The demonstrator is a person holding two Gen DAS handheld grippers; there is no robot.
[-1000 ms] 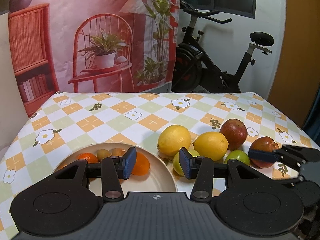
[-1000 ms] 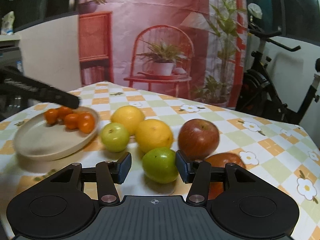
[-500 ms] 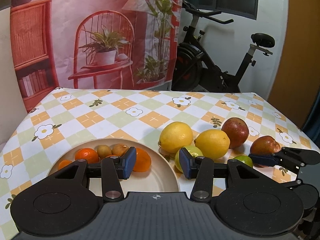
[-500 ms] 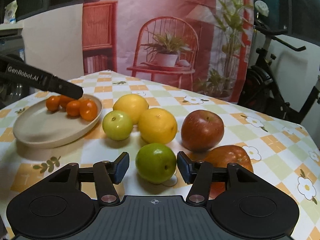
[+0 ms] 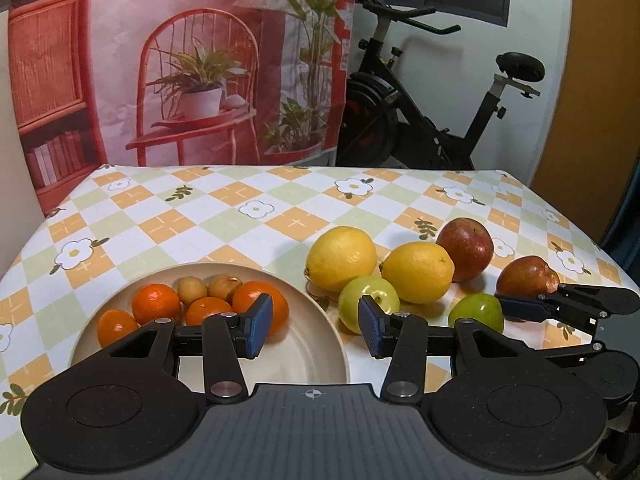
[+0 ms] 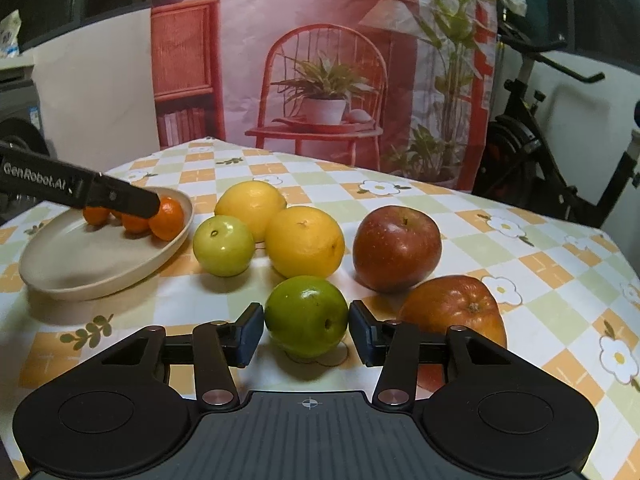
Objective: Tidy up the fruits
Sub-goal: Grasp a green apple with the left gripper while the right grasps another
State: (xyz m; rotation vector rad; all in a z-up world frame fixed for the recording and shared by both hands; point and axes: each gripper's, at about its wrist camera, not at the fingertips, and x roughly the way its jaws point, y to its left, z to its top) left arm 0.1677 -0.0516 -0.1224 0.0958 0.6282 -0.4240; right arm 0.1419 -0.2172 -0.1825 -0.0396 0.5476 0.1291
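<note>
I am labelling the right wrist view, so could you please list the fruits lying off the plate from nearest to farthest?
Dark green fruit → near red apple → far red apple → pale green fruit → far lemon.

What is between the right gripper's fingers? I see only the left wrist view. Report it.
Observer: The darker green fruit sits squarely between the right gripper's fingers. Its jaws have just been closing, and the pads are at the fruit's sides. I cannot tell if they press.
Operator: Say whether it is lifted.
Observer: No. It rests on the tablecloth, with its shadow directly beneath it.
Operator: Check what crowds that gripper.
Observer: The nearer red apple lies just beyond the finger on the picture's right, apart from the green fruit.
</note>
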